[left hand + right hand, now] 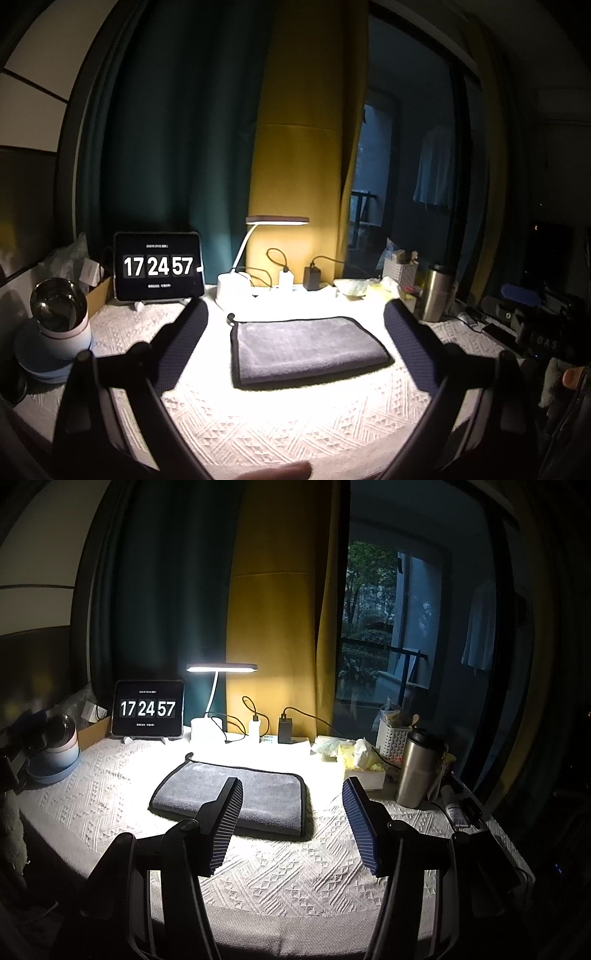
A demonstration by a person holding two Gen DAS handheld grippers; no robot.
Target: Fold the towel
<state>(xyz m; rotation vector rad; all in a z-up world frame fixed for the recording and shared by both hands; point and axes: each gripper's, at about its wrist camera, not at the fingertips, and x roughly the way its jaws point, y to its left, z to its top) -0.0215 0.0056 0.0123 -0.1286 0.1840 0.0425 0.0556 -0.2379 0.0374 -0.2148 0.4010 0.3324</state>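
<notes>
A grey towel (306, 349) with a dark border lies folded into a flat rectangle on the white textured tablecloth (280, 417), under the desk lamp. It also shows in the right wrist view (266, 799). My left gripper (295, 314) is open and empty, held back from the towel with its fingers on either side of it in the view. My right gripper (291, 786) is open and empty, above the tablecloth (288, 878) near the towel's front right part; its left finger (225, 823) covers part of the towel.
Along the back stand a tablet clock (159, 266), a lit desk lamp (277, 220), chargers with cables (312, 278) and tissues (364, 757). A steel tumbler (419, 768) and a white basket (393, 740) are at the right. A round blue-and-white device (55, 332) is at the left.
</notes>
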